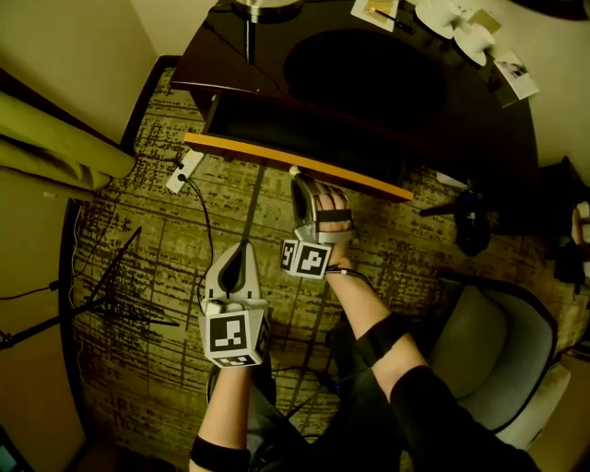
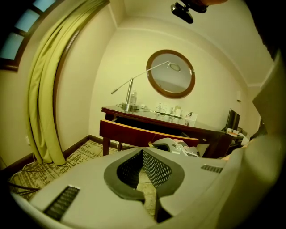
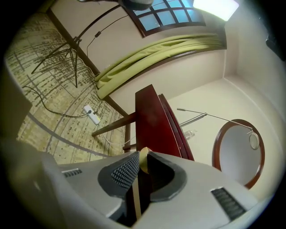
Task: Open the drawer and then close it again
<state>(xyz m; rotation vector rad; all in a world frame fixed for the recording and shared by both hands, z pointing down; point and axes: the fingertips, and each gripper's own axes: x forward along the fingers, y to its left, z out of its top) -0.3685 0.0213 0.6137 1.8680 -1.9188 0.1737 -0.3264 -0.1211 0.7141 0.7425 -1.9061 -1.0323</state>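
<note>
Under the desk [image 1: 369, 83], at the person's 12 o'clock: drawer [image 1: 249, 155] stands well out. Opening looks done; closing left. Right gripper [image 1: 297, 177] jaws narrowed, pinching the drawer front's top edge. Left gripper [image 1: 241, 256], at its 7 o'clock: jaws together, empty.

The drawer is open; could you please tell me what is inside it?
Inside the drawer, only a dark, shadowed interior shows, with nothing discernible. Its rear is hidden under the desk top.

Dark wooden desk [image 1: 369, 83], drawer [image 1: 249, 154] pulled out; lamp base [image 1: 267, 9], cards [image 1: 376, 11], white cups [image 1: 461, 28] on top. Patterned carpet [image 1: 166, 277] below, with power strip [image 1: 184, 171] and tripod [image 1: 101, 295].
</note>
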